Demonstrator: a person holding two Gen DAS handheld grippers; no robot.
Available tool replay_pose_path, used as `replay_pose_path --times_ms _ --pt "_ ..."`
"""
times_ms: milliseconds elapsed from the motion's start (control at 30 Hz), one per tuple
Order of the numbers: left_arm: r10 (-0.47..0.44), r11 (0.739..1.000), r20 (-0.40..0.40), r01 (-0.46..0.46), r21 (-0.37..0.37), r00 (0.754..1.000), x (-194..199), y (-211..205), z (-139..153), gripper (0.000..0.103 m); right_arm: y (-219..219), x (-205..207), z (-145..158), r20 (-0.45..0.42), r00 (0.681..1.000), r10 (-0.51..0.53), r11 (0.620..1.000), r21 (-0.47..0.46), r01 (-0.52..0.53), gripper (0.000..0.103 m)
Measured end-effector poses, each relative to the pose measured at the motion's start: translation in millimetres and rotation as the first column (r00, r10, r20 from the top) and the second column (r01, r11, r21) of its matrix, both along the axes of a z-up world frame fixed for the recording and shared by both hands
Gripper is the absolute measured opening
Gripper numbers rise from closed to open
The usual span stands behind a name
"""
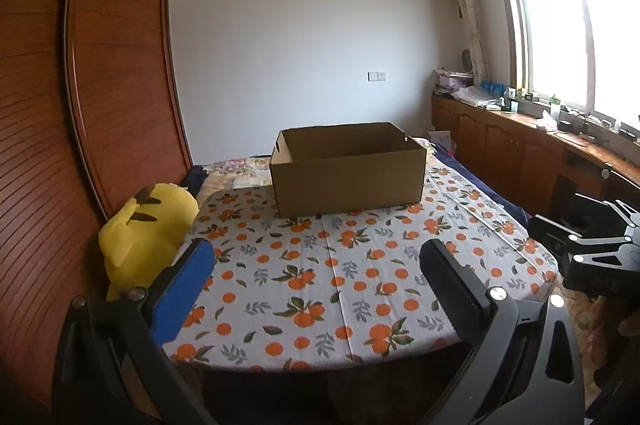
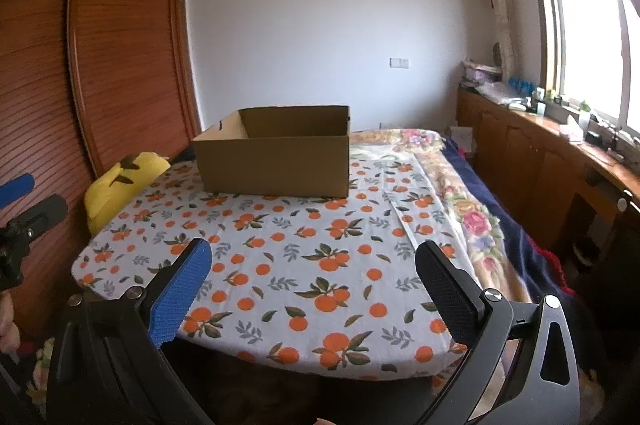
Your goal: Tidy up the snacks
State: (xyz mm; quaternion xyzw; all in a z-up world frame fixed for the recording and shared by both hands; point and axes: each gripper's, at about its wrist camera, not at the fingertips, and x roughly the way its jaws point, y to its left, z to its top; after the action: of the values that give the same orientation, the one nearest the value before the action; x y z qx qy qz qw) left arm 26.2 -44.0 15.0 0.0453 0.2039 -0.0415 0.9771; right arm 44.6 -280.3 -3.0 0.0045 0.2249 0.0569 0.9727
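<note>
Cardboard box (image 1: 347, 167) sits ahead on the bench (image 1: 360, 289); left gripper (image 1: 316, 285) and right gripper (image 2: 314, 283) tilt downward, fingers (image 2: 180, 295) wide apart, holding nothing.

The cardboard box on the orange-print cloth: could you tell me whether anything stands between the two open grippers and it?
Nothing visible does: only bare orange-print cloth lies between the left gripper, the right gripper and the cardboard box.

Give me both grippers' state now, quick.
Left gripper: open, holding nothing, above the orange-print cloth.
Right gripper: open, holding nothing, facing the cardboard box.
</note>
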Motion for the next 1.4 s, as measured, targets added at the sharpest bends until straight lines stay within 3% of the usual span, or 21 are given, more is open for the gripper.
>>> replay_pose_path --times_ms 1400 --pt "0.047 0.998 0.021 -0.047 0.028 0.999 -7.3 4.0 -0.2 0.103 -1.4 -9.7 7.4 0.030 0.999 -0.033 0.999 -0.001 0.033 0.103"
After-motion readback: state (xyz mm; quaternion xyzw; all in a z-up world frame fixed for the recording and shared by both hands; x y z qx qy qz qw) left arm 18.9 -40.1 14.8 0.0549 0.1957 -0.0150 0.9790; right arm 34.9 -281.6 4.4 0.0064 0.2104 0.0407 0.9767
